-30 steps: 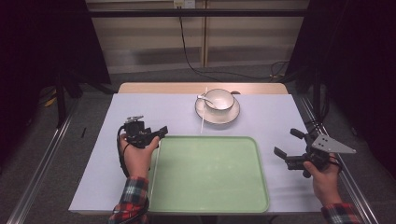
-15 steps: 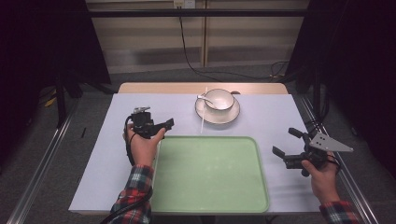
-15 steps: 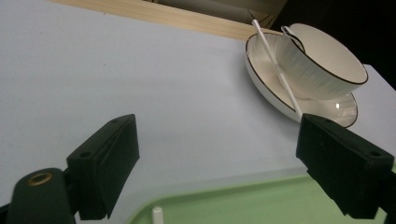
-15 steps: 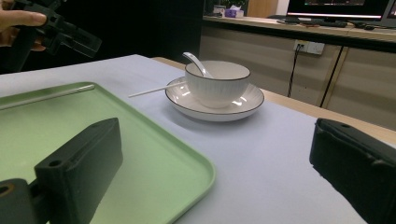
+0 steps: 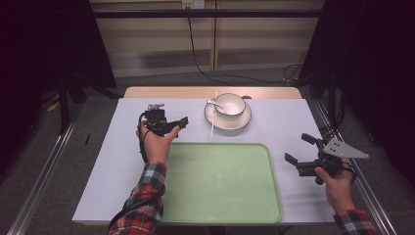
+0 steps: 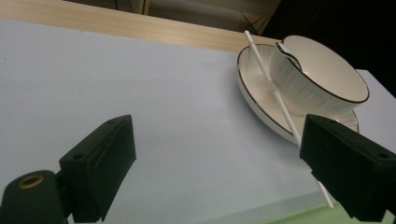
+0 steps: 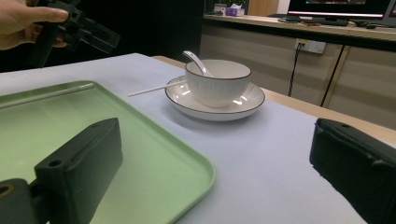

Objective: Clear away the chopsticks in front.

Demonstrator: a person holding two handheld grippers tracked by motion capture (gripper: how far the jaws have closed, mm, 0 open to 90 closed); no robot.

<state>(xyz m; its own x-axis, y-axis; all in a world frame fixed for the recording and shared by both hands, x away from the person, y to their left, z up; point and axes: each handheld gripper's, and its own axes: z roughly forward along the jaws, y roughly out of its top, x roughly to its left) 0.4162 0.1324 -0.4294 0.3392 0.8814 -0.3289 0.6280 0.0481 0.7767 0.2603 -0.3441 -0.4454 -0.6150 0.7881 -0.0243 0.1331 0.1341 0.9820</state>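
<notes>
The left gripper [image 5: 180, 122], jaws just opened wide with nothing between them, has moved from the green tray's [image 5: 220, 178] left edge toward the saucer [image 5: 228, 117], near the white stick [image 5: 212, 122] leaning on it. The right gripper [image 5: 299, 149] remains spread, right of the tray.

Green tray [image 5: 220, 181] on white table cover [image 5: 107, 161]; wall socket [image 5: 192, 4] behind.

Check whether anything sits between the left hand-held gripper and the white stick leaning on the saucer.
Nothing visible does. The left hand-held gripper stands open, with bare tablecloth between it and the stick leaning on the saucer.
</notes>
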